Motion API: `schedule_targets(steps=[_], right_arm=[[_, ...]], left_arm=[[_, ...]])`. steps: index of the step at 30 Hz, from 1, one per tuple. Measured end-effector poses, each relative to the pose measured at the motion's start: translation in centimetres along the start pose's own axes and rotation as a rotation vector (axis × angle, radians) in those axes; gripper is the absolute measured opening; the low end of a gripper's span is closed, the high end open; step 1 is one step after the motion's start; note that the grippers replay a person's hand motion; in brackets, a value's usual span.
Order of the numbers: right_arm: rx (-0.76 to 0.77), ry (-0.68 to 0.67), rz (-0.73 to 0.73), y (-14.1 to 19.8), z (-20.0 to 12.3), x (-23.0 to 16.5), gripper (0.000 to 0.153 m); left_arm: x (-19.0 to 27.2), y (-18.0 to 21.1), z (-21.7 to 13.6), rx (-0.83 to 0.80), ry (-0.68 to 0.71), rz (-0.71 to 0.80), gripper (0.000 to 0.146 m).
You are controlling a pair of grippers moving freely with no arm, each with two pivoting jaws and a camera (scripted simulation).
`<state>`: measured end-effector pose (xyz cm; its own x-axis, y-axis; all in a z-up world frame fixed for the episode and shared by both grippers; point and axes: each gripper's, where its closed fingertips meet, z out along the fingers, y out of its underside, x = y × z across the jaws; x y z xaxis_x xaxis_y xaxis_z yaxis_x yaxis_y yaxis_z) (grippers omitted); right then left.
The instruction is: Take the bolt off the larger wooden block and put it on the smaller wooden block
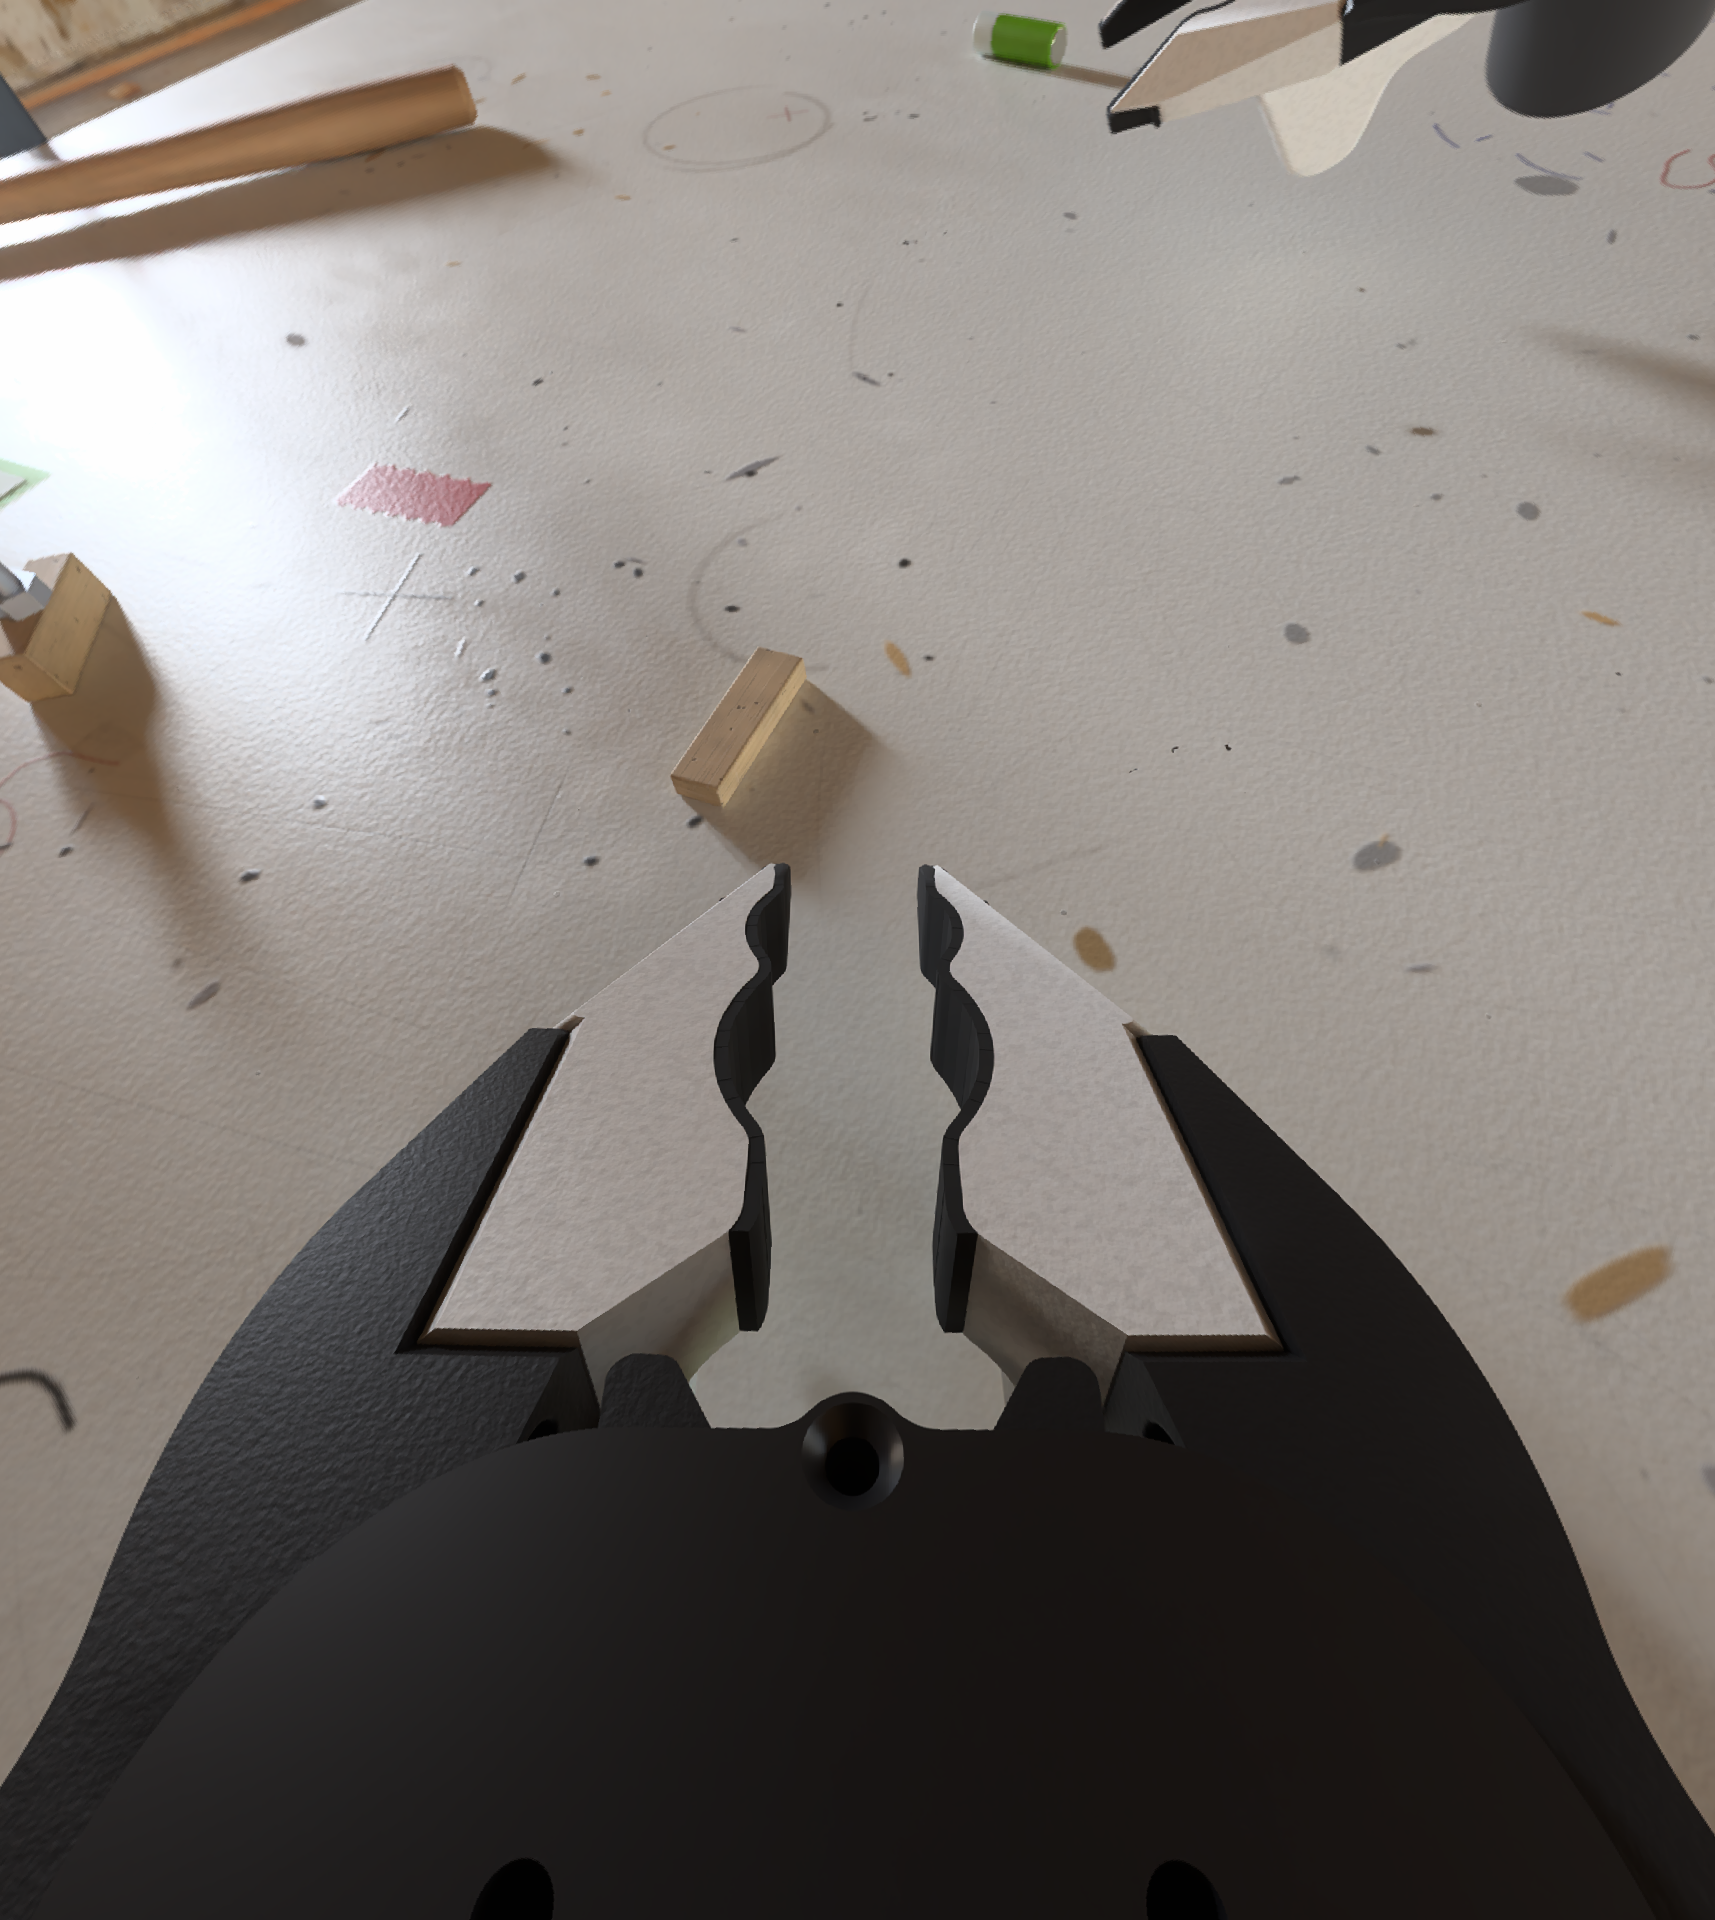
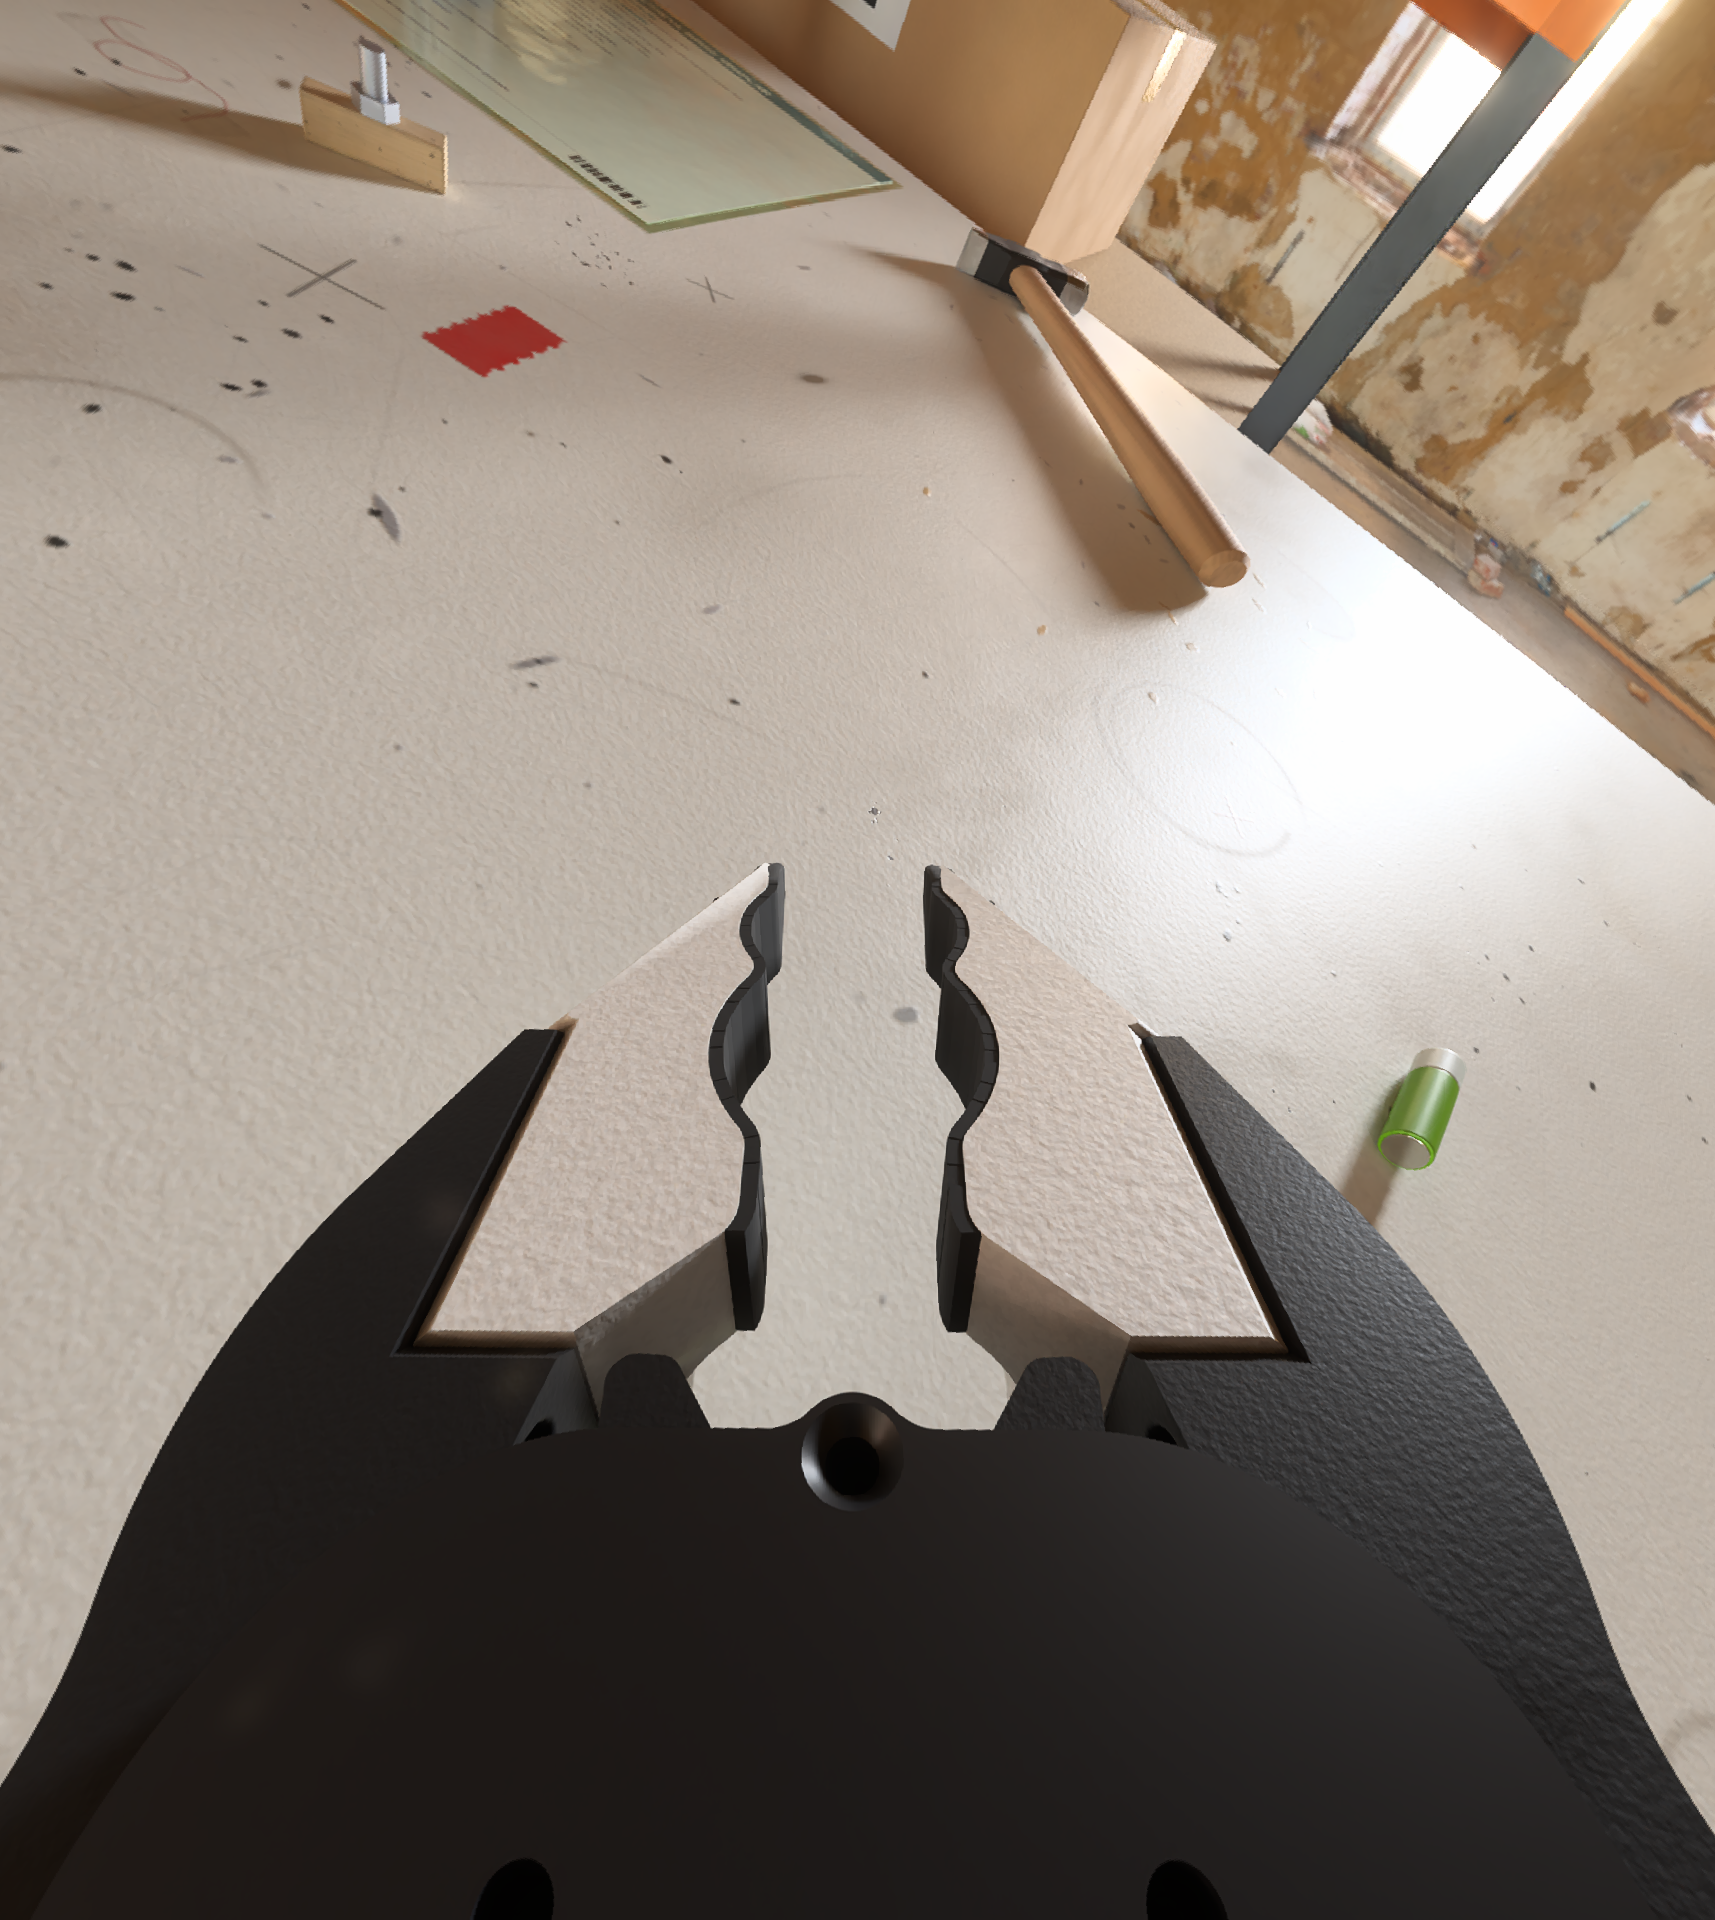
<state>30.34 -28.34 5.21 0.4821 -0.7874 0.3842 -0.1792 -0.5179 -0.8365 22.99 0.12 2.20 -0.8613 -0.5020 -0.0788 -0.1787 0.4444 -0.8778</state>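
So the small silver hex-head steel bolt is sitting head-down, threads pointing up, on the larger pale wooden block, way off near the far edge of the cream speckled worktop. Nothing's been started as far as I can tell: the bolt isn't lifted, isn't gripped, isn't anywhere near its target. The whole job is still waiting, meaning reach, pinch, lift, carry, set down.

The smaller pale wooden block is lying bare on the worktop just ahead of the left gripper, with nothing on top of it. The two blocks are sitting well apart from each other.

The left gripper's fingers are hanging spread with only worktop showing in the gap, holding nothing. Same story with the right gripper: fingers parted, nothing between them, pointing over bare worktop and well away from the bolt.

Around all that: a wooden-handled hammer with a dark steel head, a green cylindrical battery with silver ends, a flat red square patch and a green-edged printed sheet lying beside the bolt's block.

Containers: a big tan cardboard box is standing at the far edge by the hammer head, but I can't tell what's inside, if anything.
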Motion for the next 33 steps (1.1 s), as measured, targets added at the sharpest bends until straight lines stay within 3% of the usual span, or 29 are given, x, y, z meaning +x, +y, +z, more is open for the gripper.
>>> schedule_targets(steps=[15,20,23,31,33], right_arm=[[-0.031,0.004,-0.008,0.4,0.3,0.0,0.027],[-0.01,0.008,-0.017,0.1,0.1,0.0,0.027],[0.005,0.004,-0.038,-0.1,0.0,-0.3,0.028],[0.039,0.0,-0.069,-0.7,-0.2,-0.8,0.027],[0.047,-0.002,-0.07,-0.8,-0.3,-0.8,0.027]], left_arm=[[0.1,0.0,-0.2,0.011,0.015,0.025,0.026],[0.2,0.2,-0.2,-0.009,0.052,-0.005,0.018],[-0.3,-0.1,-0.3,-0.023,0.05,0.002,0.0],[-5.9,-4.3,0.5,-0.028,-0.089,0.03,0.001],[-8.3,-4.6,1.4,-0.112,-0.115,0.014,0.017]])
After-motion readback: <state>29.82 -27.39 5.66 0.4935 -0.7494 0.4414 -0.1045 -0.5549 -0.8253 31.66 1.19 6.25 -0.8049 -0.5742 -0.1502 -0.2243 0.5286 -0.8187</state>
